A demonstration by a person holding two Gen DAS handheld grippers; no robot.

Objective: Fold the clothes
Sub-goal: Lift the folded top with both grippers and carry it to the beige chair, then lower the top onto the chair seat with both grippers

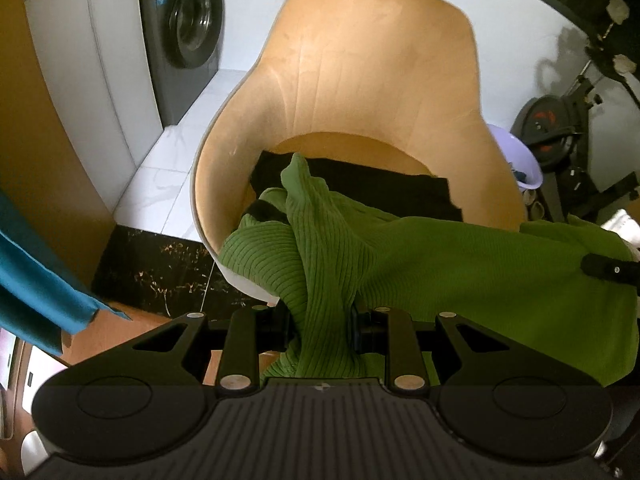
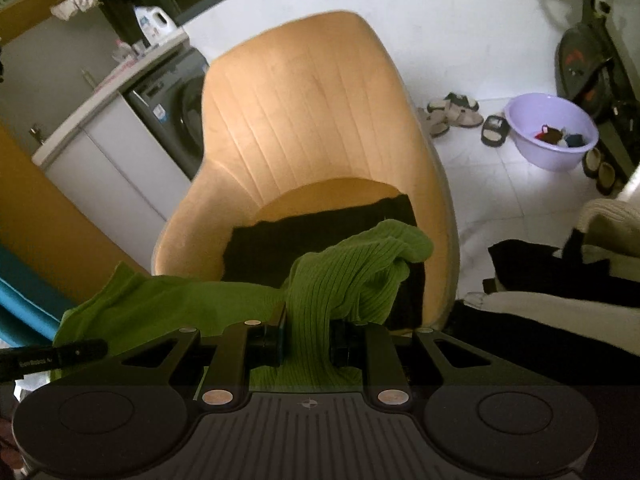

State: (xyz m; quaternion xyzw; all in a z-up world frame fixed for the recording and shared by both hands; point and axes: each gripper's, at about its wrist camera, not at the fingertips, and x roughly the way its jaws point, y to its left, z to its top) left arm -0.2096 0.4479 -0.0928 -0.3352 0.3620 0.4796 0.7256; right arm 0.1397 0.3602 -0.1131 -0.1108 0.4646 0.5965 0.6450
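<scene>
Facing me is a tan upholstered chair (image 1: 360,80), its shell filling most of both views, with a folded black garment (image 2: 320,236) lying flat on the seat. Stretched in the air in front of that seat hangs the green ribbed sweater (image 1: 440,256), spanning the gap between my two tools. My left tool (image 1: 322,326) is pinching a bunched fold of the sweater between its fingers, the knit rising out of the grip toward the chair and trailing off to my right. My right tool (image 2: 306,338) is likewise clamped on a gathered fold, with a loose cuff end flopping over the black garment and the rest running off to my left. Behind the chair stand a grey washing machine (image 1: 184,32) and white cabinets. On the tiled floor sits a lilac plastic basin (image 2: 550,134), with several sandals (image 2: 452,114) just beside it.
</scene>
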